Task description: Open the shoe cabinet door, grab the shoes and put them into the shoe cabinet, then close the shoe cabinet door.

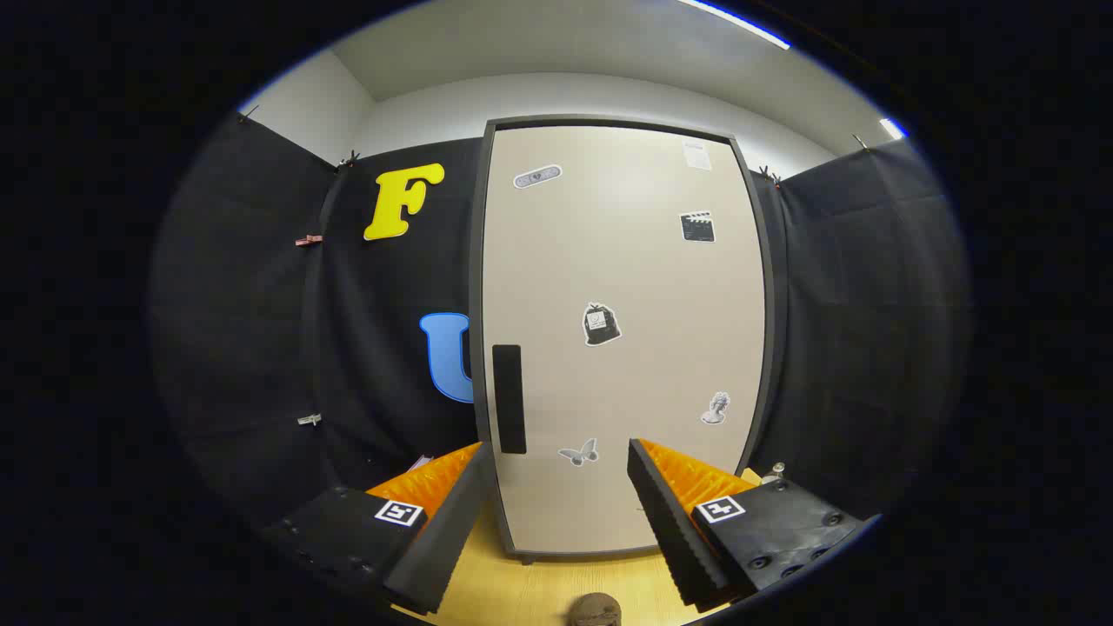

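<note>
Tongs [558, 487] spread w/ nothing btwn, shoe cabinet [622, 339] door shut

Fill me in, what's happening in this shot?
A person's hand-held gripper faces the shoe cabinet, its jaws spread open with nothing between them. The beige cabinet door is shut; its dark vertical handle sits on the door's left edge, just ahead of the left jaw. A small brown object lies on the wooden floor below the jaws; I can't tell what it is. Door opening hasn't begun.
</note>
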`<state>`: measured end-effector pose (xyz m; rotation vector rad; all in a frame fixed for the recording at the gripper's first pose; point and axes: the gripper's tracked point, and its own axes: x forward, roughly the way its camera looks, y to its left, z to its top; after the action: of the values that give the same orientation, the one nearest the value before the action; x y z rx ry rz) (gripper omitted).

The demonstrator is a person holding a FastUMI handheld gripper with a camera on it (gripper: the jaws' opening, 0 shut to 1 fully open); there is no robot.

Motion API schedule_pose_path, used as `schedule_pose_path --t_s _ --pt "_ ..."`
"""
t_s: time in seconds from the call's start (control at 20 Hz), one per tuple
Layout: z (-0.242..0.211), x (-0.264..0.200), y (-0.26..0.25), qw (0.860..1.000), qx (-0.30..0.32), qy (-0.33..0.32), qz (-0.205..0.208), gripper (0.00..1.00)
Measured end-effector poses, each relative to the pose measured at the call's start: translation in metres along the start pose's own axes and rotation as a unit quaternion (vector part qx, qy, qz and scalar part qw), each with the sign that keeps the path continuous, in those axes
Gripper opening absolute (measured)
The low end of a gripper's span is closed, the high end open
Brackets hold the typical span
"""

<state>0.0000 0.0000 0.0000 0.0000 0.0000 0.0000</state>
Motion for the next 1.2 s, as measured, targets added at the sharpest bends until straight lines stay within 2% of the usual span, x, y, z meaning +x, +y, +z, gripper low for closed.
schedule_pose_path --t_s 0.7,1.2 --pt "-0.008 0.022 0.012 1.000 -0.005 0.009 0.002 0.98" --pt "-0.020 0.086 0.039 1.000 0.006 0.018 0.014 0.98"
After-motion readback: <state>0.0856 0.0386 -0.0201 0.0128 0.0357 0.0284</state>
